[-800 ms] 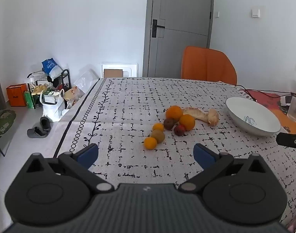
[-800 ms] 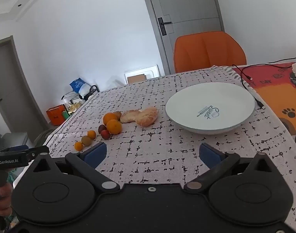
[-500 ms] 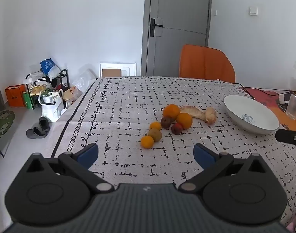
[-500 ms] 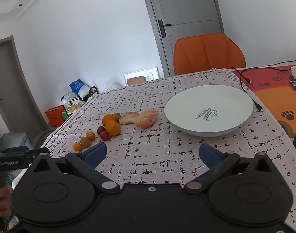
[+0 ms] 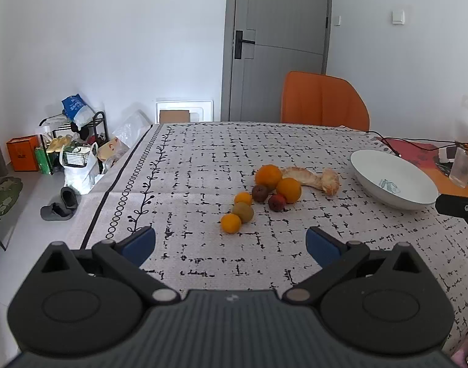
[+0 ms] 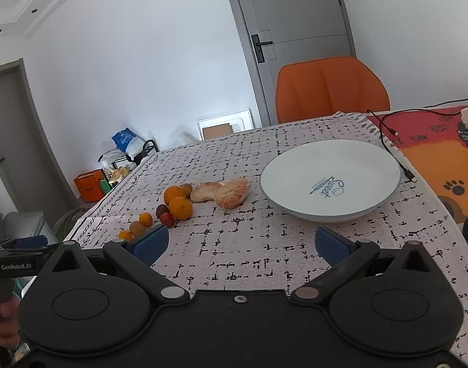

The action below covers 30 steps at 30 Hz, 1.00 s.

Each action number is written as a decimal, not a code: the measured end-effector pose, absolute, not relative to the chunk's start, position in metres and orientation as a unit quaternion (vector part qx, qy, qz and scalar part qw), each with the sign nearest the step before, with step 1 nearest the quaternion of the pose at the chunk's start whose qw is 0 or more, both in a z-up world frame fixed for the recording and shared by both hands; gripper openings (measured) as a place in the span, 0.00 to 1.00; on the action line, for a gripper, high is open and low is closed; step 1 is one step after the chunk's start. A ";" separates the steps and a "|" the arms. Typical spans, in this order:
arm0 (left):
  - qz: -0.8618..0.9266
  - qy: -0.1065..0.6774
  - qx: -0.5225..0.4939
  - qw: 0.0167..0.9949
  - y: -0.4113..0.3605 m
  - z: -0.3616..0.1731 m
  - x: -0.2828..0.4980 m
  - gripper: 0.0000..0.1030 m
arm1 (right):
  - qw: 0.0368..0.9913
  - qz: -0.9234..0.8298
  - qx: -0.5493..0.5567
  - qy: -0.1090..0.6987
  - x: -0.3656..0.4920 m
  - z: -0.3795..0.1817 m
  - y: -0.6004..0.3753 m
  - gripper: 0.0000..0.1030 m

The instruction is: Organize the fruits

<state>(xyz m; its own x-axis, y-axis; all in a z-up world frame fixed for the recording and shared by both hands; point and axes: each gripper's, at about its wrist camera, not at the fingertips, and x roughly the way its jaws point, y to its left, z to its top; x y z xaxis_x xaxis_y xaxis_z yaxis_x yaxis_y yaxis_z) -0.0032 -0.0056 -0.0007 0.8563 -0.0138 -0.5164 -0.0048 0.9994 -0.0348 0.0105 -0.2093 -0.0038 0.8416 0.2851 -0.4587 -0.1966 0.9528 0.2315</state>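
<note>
Left wrist view | patterned tablecloth [image 5: 203, 159] | grey door [image 5: 277, 43], orange chair [image 5: 323, 101] behind | both tools spread wide, empty

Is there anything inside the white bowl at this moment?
No fruit: the white bowl holds nothing, and only the blue "Sweet" print shows on its inner bottom. In the left wrist view its near wall hides part of the interior. Both grippers are open and empty.

Both wrist views face across the table [image 5: 203, 153], sharing the fruits [image 6: 178, 202].
</note>
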 end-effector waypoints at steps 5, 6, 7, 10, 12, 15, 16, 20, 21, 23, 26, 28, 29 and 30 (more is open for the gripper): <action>-0.002 0.269 -0.022 0.963 -0.005 0.001 -0.002 1.00 | 0.956 0.127 0.084 0.250 0.008 -0.006 -0.208 1.00; -0.002 0.268 -0.024 0.963 -0.004 0.002 -0.002 1.00 | 0.956 0.127 0.085 0.252 0.007 -0.006 -0.208 1.00; -0.002 0.266 -0.025 0.964 -0.004 0.003 -0.003 1.00 | 0.955 0.128 0.086 0.253 0.007 -0.006 -0.208 1.00; 0.000 0.263 -0.027 0.965 -0.003 0.003 -0.004 1.00 | 0.956 0.131 0.080 0.251 0.006 -0.006 -0.205 1.00; 0.000 0.266 -0.028 0.964 -0.003 0.001 -0.003 1.00 | 0.957 0.131 0.073 0.249 0.005 -0.005 -0.202 1.00; 0.003 0.266 -0.024 0.964 -0.003 0.001 -0.003 1.00 | 0.957 0.132 0.073 0.249 0.007 -0.004 -0.200 1.00; 0.003 0.264 -0.023 0.964 -0.003 0.001 -0.004 1.00 | 0.957 0.133 0.072 0.249 0.008 -0.004 -0.199 1.00; 0.006 0.261 -0.016 0.965 -0.003 0.001 -0.006 1.00 | 0.957 0.137 0.062 0.247 0.006 -0.006 -0.195 1.00; 0.008 0.260 -0.016 0.966 -0.003 0.002 -0.006 1.00 | 0.958 0.137 0.060 0.246 0.006 -0.006 -0.194 1.00; 0.008 0.257 -0.017 0.966 -0.003 0.003 -0.007 1.00 | 0.958 0.137 0.060 0.246 0.005 -0.006 -0.194 1.00; 0.007 0.255 -0.014 0.967 -0.005 0.004 -0.008 1.00 | 0.957 0.136 0.060 0.247 0.003 -0.006 -0.193 1.00; 0.006 0.256 -0.013 0.967 -0.005 0.004 -0.008 1.00 | 0.958 0.132 0.060 0.247 0.006 -0.005 -0.195 1.00; 0.005 0.257 -0.013 0.966 -0.005 0.003 -0.007 1.00 | 0.959 0.131 0.059 0.246 0.006 -0.005 -0.195 1.00; 0.004 0.258 -0.014 0.966 -0.005 0.003 -0.007 1.00 | 0.959 0.131 0.058 0.245 0.005 -0.005 -0.195 1.00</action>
<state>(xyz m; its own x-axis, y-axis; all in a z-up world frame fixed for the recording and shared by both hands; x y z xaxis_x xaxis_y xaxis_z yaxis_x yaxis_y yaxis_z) -0.0071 -0.0048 0.0028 0.8664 -0.0004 -0.4993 -0.0140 0.9996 -0.0251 0.0048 -0.1954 -0.0051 0.8456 0.2802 -0.4544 -0.2229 0.9588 0.1764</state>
